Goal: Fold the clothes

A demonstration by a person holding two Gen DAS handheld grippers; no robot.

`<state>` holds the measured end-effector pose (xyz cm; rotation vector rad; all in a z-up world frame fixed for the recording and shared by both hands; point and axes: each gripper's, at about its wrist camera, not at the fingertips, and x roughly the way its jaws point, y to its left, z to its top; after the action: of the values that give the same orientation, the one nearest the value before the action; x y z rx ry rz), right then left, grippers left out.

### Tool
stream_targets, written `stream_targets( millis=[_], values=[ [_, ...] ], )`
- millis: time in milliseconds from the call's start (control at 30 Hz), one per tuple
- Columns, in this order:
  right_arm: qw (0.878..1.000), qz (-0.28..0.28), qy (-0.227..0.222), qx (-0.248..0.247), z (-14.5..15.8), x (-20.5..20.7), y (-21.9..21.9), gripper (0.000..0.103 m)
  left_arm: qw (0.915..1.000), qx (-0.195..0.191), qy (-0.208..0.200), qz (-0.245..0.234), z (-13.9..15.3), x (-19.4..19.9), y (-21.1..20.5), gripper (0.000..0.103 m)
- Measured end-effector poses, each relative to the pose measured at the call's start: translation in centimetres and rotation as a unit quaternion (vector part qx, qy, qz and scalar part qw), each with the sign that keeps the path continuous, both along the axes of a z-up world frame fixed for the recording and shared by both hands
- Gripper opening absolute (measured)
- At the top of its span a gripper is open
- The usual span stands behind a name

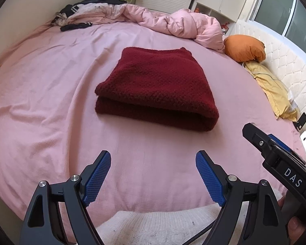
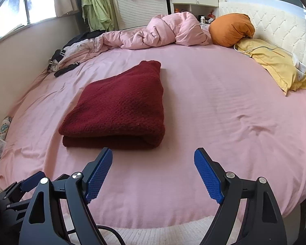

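Note:
A dark red knitted garment (image 1: 156,87) lies folded in a thick rectangle on the pink bed sheet (image 1: 51,85); it also shows in the right wrist view (image 2: 120,106). My left gripper (image 1: 153,159) is open and empty, held above the sheet a little in front of the garment's near fold. My right gripper (image 2: 153,156) is open and empty, just in front of the garment's near right corner. The right gripper's body shows at the right of the left wrist view (image 1: 275,155).
A crumpled pink duvet (image 1: 173,22) and a heap of dark and white clothes (image 1: 75,16) lie at the far side of the bed. An orange pillow (image 1: 244,48) and a yellow pillow (image 1: 273,87) lie along the white padded headboard (image 1: 291,65). A phone (image 1: 302,120) lies near it.

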<state>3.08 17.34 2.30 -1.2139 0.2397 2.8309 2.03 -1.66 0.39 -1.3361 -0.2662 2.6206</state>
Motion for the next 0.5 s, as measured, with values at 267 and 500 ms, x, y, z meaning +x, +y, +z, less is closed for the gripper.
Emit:
stream_targets(
  millis=[267, 500],
  values=[
    [0.969, 0.092, -0.043, -0.227, -1.7, -1.8, 3.0, 0.082, 0.9425, 0.329, -0.058, 0.01, -2.7, -2.6, -6.1, 0.085],
    [0.829, 0.061, -0.085, -0.549, -8.1, -6.8, 7.5, 0.082, 0.8688, 0.479, -0.087, 0.091, -6.3, -8.4, -6.7, 0.085]
  ],
)
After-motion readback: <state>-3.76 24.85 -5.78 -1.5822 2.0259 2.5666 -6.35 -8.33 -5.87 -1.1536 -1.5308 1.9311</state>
